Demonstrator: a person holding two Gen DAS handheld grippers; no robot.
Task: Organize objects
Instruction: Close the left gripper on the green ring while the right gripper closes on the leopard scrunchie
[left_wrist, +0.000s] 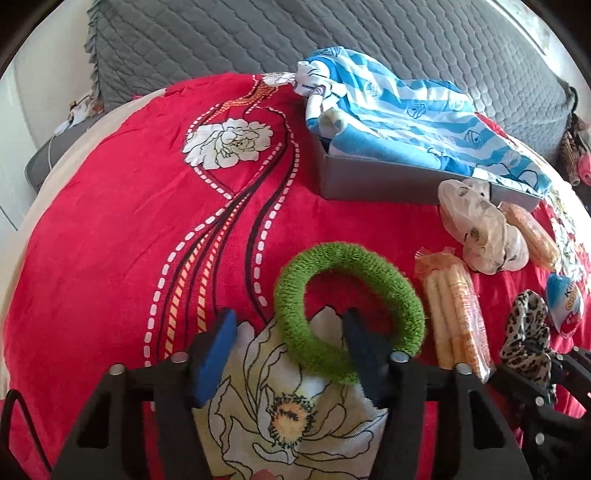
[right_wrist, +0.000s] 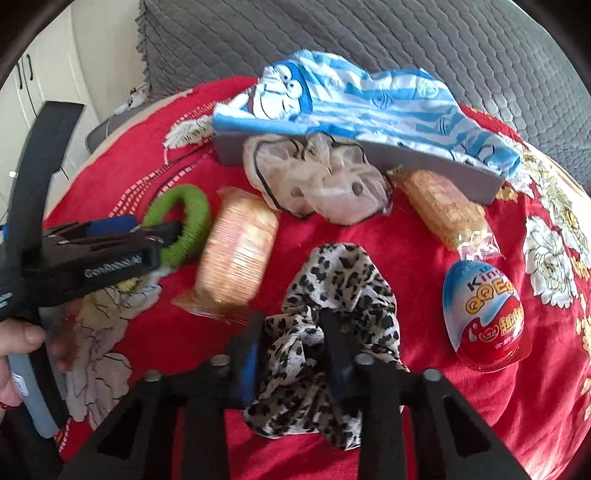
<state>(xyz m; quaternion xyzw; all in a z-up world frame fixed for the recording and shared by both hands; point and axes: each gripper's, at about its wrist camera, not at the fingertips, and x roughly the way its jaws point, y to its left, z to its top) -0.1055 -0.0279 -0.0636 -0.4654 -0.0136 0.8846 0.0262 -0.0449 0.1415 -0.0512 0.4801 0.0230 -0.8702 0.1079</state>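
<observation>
On the red floral bedspread (left_wrist: 110, 221), the left gripper (left_wrist: 290, 345) straddles the fuzzy green knitted ring (left_wrist: 347, 310), fingers apart. The right gripper (right_wrist: 293, 354) pinches the leopard-print fabric scrunchie (right_wrist: 343, 280). Farther back, a grey tray (right_wrist: 424, 166) holds blue-striped cloth (right_wrist: 369, 107).

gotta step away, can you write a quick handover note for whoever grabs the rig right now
Left claw: open, one finger through the green scrunchie, which lies on the red bedspread; no grip yet.
Right claw: straddling the leopard scrunchie; the view does not settle whether it is gripped.
Grey box: at the back, with the blue striped cloth heaped in it.
Loose on the bedspread: sheer white scrunchie, two snack packs, chocolate egg.
Done: only the cloth is in the box.
Left: probably sort the scrunchies and the snacks.
</observation>
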